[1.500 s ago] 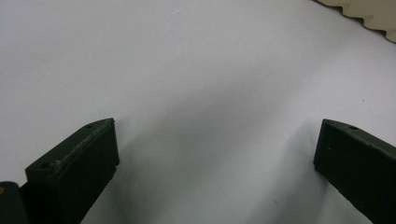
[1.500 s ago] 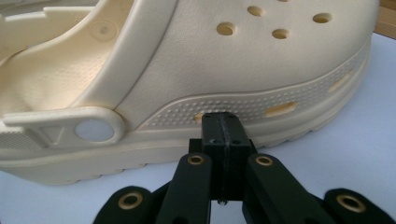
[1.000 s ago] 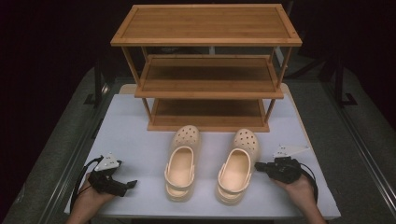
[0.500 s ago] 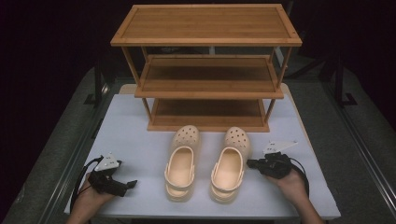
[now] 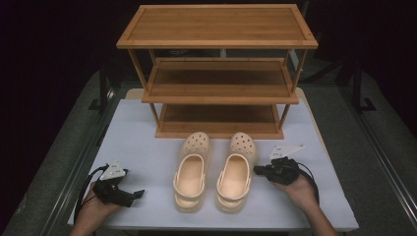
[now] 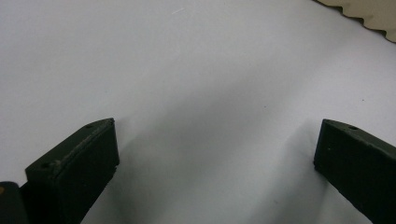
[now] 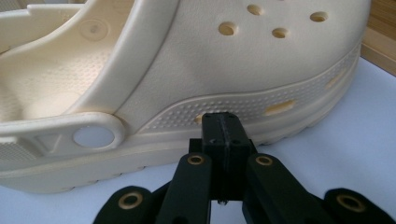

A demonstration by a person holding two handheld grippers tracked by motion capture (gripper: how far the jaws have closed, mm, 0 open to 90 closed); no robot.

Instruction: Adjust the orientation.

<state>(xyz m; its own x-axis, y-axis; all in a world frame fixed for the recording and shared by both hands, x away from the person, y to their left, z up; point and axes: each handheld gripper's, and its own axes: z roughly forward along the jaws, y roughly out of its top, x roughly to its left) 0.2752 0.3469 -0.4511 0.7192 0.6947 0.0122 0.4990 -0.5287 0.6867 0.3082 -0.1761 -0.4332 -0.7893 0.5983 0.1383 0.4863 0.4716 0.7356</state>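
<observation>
From above: my right gripper (image 5: pixel 257 170) sits level on the white table (image 5: pixel 147 142), its tip right against the outer side of the right clog (image 5: pixel 235 172). The left clog (image 5: pixel 192 169) lies just beside it, toes toward the wooden shelf rack (image 5: pixel 219 73). My left gripper (image 5: pixel 135 193) rests well apart at the near left corner, holding nothing. The pair is close together, so any sideways shove on the right clog could carry it into its neighbour and skew both. These look light and slidey to me; a nudge may spin the shoe about its heel rather than move it straight.

Left gripper view: jaws wide apart, bare table (image 6: pixel 187 84) between them, just a sliver of clog sole (image 6: pixel 369 14) at the top right corner. Nothing gripped. If the other clog slides my way, this hand isn't placed to stop it.

Right gripper view: the two pads (image 7: pixel 223 135) are pressed together with nothing between them, nose on the dotted band along the clog's side (image 7: pixel 210 70), near the strap rivet (image 7: pixel 93 136). Closed like this I can only push, not pick up. The contact is low on a curved wall, so the tip may slip under the rim or skid off along the sole, and the clog could tip or twist.
</observation>
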